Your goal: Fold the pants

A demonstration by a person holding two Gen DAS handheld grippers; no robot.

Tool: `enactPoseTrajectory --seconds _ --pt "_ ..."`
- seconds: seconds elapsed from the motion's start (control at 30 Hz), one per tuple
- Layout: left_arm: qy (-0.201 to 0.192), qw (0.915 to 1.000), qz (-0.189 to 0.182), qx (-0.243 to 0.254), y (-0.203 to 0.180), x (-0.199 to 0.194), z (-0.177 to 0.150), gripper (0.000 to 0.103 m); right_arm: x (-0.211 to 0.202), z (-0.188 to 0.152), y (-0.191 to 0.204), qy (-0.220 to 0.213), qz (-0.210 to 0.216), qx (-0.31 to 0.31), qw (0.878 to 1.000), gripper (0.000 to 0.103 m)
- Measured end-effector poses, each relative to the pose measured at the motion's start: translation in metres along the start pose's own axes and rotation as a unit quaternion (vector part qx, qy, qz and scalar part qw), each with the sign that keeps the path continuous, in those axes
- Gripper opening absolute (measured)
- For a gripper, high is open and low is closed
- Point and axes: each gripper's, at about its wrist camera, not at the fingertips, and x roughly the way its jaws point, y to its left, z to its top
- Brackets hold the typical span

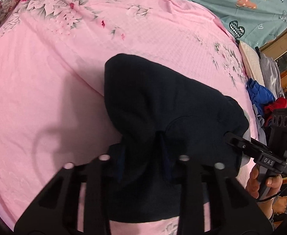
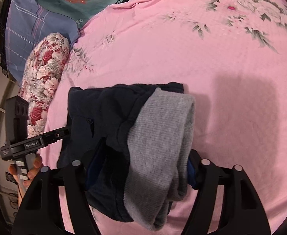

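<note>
Dark navy pants (image 1: 163,94) lie folded into a thick bundle on the pink floral bedsheet (image 1: 45,78). In the right wrist view the pants (image 2: 104,113) show a grey ribbed waistband (image 2: 163,137) on their right side. My left gripper (image 1: 161,143) pinches a ridge of the navy cloth, and its fingertips are buried in the fabric. It also appears in the right wrist view as the left gripper (image 2: 65,132), at the bundle's left edge. My right gripper (image 2: 141,168) straddles the waistband end, with its blue pads (image 2: 191,174) against the cloth. The right gripper (image 1: 229,137) touches the bundle's right edge.
A floral pillow (image 2: 45,74) lies left of the pants. A teal printed quilt (image 1: 241,9) and a blue plaid cloth (image 2: 25,25) sit at the head of the bed. Blue and red clothes (image 1: 261,96) are heaped at the bed's edge. A person's hand (image 1: 261,180) holds each gripper's handle.
</note>
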Motion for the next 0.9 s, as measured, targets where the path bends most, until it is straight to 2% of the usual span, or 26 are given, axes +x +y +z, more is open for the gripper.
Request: enactPoseTrajectory --seconds 0.03,0.13,0.2,0.23,0.27,0.33,0.43,0.53,0.6,0.63,0.67,0.73,0.8,0.9 --pt "-0.007 0.9998 0.014 0.013 -0.004 -0.004 -0.002 0.022 -0.004 -0.001 0.002 -0.006 -0.002 -0.006 1.0 0.048" --pt "-0.018 0.9976 0.04 0.054 -0.017 -0.012 -0.011 0.022 -0.016 -0.003 0.003 -0.007 0.018 -0.004 1.0 0.042" --pt "-0.013 0.9987 0.025 0.042 -0.012 -0.013 -0.011 0.022 -0.02 -0.001 0.001 0.0 0.031 -0.003 1.0 0.042" --pt "-0.008 0.9994 0.016 0.031 -0.007 -0.011 -0.01 0.029 -0.017 0.0 0.0 0.006 0.028 -0.005 1.0 0.042" --pt "-0.001 0.9997 0.011 0.021 0.0 -0.007 -0.009 0.032 -0.013 0.0 -0.002 0.015 0.019 -0.005 1.0 0.043" --pt "0.003 0.9999 0.007 0.011 0.01 0.0 -0.01 0.049 -0.007 0.0 -0.008 0.027 0.013 0.008 1.0 0.053" --pt "0.002 0.9996 -0.026 0.006 0.018 -0.001 -0.01 0.05 -0.011 -0.004 -0.013 0.03 0.018 0.012 0.999 0.061" --pt "0.01 0.9995 -0.03 0.001 0.016 0.004 -0.007 0.056 -0.008 -0.01 -0.012 0.026 0.019 -0.002 0.999 0.062" --pt "0.006 0.9998 -0.01 0.014 0.008 0.005 -0.006 0.054 -0.004 -0.009 -0.006 0.025 0.013 -0.004 1.0 0.06" --pt "0.005 0.9998 0.002 0.021 0.003 0.006 -0.006 0.043 -0.002 -0.009 -0.003 0.027 0.01 -0.003 1.0 0.052" --pt "0.008 0.9997 -0.004 0.023 -0.001 0.007 -0.005 0.03 -0.001 -0.008 0.003 0.023 -0.001 -0.011 1.0 0.05" --pt "-0.004 0.9994 0.015 0.033 -0.007 0.001 -0.006 0.021 -0.002 -0.007 0.01 0.016 -0.01 -0.027 0.999 0.042" --pt "-0.025 0.9973 0.039 0.058 -0.02 -0.011 -0.01 0.02 -0.012 -0.007 0.014 0.005 -0.005 -0.04 0.999 0.038" --pt "-0.054 0.9948 0.048 0.072 -0.034 -0.032 -0.008 0.019 -0.031 -0.002 0.027 -0.015 0.005 -0.07 0.997 0.036"
